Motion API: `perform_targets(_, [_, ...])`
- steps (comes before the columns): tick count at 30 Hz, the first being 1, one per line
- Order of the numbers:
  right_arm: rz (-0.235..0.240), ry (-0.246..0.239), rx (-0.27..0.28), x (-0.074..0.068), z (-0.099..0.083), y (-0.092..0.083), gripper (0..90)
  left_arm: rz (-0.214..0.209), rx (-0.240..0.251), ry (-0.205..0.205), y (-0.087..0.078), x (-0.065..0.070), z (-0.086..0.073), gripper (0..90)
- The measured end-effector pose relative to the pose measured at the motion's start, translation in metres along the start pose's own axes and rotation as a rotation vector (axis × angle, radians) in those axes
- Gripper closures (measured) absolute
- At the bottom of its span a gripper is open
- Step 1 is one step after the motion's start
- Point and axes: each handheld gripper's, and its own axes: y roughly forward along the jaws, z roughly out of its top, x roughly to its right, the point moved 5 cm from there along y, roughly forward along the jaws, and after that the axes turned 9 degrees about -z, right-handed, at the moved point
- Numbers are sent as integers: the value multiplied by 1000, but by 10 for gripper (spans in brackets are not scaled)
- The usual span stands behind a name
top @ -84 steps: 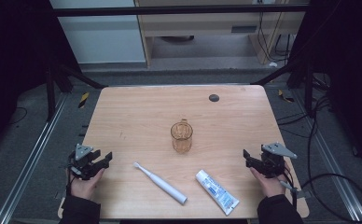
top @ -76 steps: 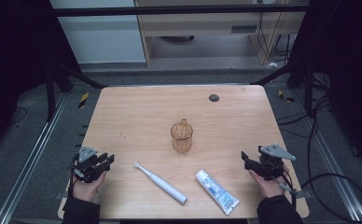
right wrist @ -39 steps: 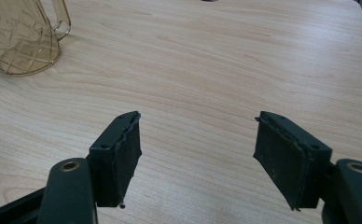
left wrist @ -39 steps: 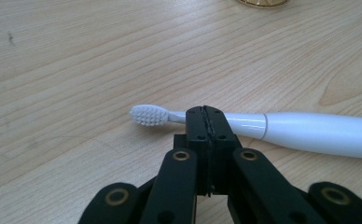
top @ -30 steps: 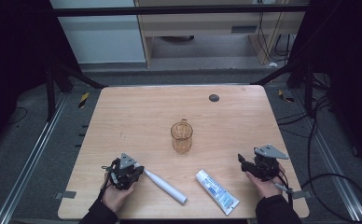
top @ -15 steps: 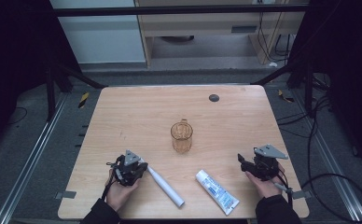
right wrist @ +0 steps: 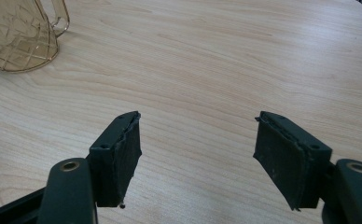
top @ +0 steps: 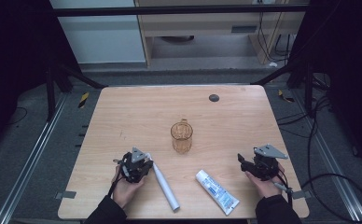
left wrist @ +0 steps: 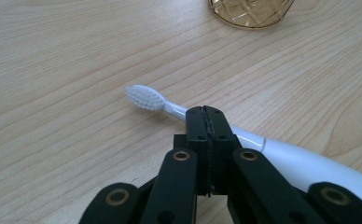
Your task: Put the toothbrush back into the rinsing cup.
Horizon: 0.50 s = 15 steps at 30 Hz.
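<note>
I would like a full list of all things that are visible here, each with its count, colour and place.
table: one, light wood, middle of the high view.
cup: one, amber glass with a handle, upright at the table's centre.
toothbrush: one, white, lying near the front edge, its brush end beside the left gripper.
toothpaste tube: one, white and blue, lying flat right of the toothbrush.
round disc: one, dark, near the far edge.
left gripper: one, black, jaws shut, above the toothbrush neck.
right gripper: one, black, jaws open over bare wood.
hands: two, at the table's front edge.
</note>
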Motion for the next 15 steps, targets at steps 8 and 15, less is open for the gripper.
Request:
perform_targets(8, [1,-1,-1,0,0,0,311,-7,6,1,4,2,3,897])
perform_targets(15, [0,-3,0,0,0,1,311,-12,6,8,7,5,6,897])
